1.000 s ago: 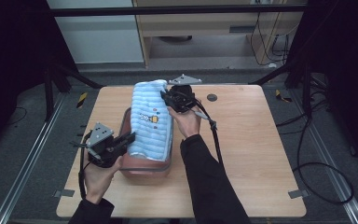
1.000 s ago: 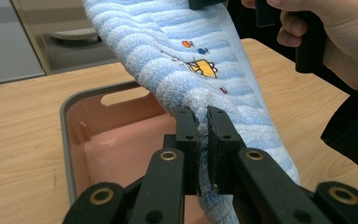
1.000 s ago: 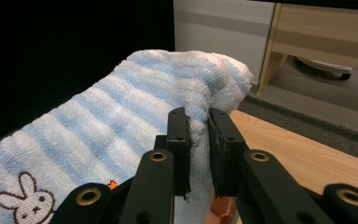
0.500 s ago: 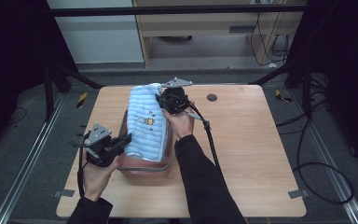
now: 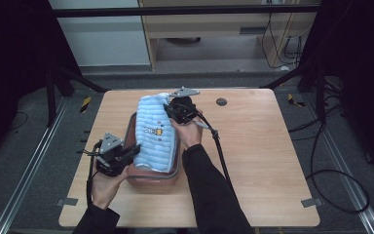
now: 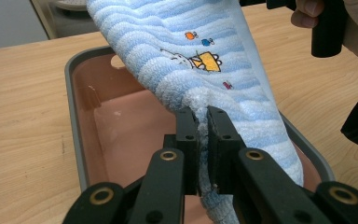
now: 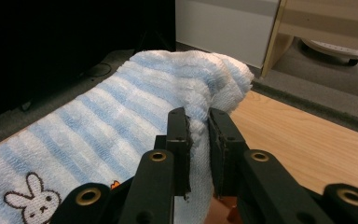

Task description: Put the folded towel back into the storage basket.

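The left tool and right tool each pinch one end of the blue striped towel, stretched over the pink tub near the worktop's left side. Lower both ends evenly. Both hands have sunk a little.

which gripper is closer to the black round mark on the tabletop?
Right. The right gripper, shut on the striped towel, sits just left of the mark; the left gripper holds the towel's near end, farther off.
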`<state>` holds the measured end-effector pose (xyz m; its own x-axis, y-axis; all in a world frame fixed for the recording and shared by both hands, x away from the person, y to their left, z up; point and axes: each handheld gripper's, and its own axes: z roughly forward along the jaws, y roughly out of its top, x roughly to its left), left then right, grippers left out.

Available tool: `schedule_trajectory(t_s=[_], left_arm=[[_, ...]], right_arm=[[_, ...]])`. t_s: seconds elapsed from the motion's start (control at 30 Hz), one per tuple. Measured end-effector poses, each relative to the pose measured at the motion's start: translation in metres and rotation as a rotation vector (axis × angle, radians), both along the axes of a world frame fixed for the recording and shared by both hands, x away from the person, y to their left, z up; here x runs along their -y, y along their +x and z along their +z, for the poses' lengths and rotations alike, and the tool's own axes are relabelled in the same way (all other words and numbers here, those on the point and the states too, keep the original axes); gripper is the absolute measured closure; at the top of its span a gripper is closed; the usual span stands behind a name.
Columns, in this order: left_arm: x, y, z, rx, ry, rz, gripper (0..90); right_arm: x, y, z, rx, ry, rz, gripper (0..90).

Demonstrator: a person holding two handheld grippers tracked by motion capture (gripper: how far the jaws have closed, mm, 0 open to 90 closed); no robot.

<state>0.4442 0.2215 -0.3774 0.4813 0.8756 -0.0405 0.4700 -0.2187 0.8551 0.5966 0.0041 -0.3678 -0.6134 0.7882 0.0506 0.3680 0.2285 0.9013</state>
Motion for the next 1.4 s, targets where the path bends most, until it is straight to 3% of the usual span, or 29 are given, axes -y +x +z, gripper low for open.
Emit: schedule_trajectory(t_s=[1.4], left_arm=[[0.004, 0.005, -0.045, -0.098, 0.091, 0.025, 84.0]], right_arm=[[-0.007, 0.001, -0.058, -0.081, -0.052, 0.002, 79.3]])
